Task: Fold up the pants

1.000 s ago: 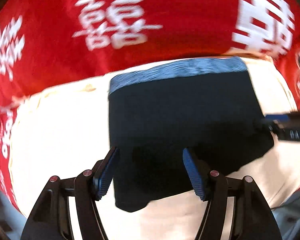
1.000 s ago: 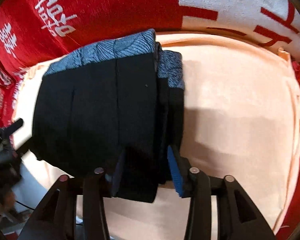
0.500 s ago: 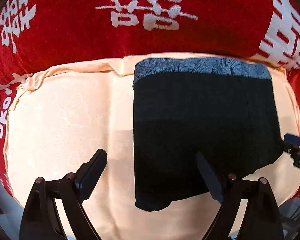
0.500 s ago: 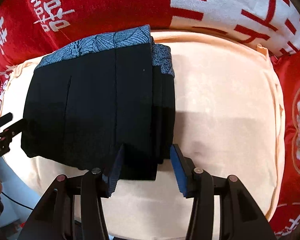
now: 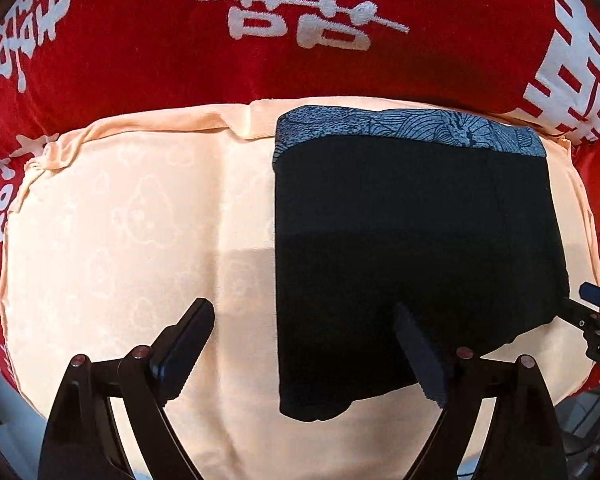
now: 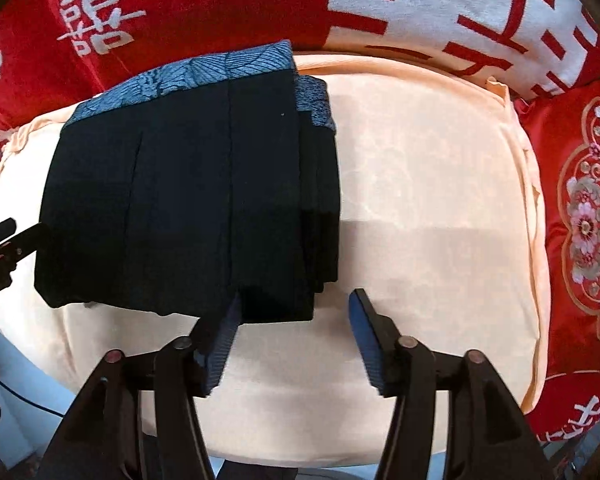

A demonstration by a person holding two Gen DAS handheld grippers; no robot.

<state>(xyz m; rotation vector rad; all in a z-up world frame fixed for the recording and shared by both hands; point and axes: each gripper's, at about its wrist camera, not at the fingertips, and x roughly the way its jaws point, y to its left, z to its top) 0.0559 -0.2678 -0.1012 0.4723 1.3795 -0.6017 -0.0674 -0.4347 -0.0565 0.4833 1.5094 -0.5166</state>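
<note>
**A:** Your right gripper (image 6: 294, 334) is letting go: half a second ago its blue-padded jaws sat close on the near hem of the folded black pants with the blue-grey patterned waistband (image 6: 188, 204), and now they are spreading, with nothing pressed between them. Only the left pad overlaps the hem; the right one is over bare cushion.

**B:** And your left gripper (image 5: 304, 350)?

**A:** Its jaws stand wide apart, holding nothing. A second ago they were narrower and straddled the pants' edge; now one pad hangs over the peach bear-patterned cushion cover (image 5: 140, 240) and the other over the dark cloth.

**B:** Where does that leave the pants?

**A:** Lying flat in a compact, stacked rectangle on the cushion, waistband towards the red blanket with white characters (image 5: 140, 60). With both your grippers released, I judge the last fold laid. You likely need only pull both hands clear without snagging the hem.
</note>
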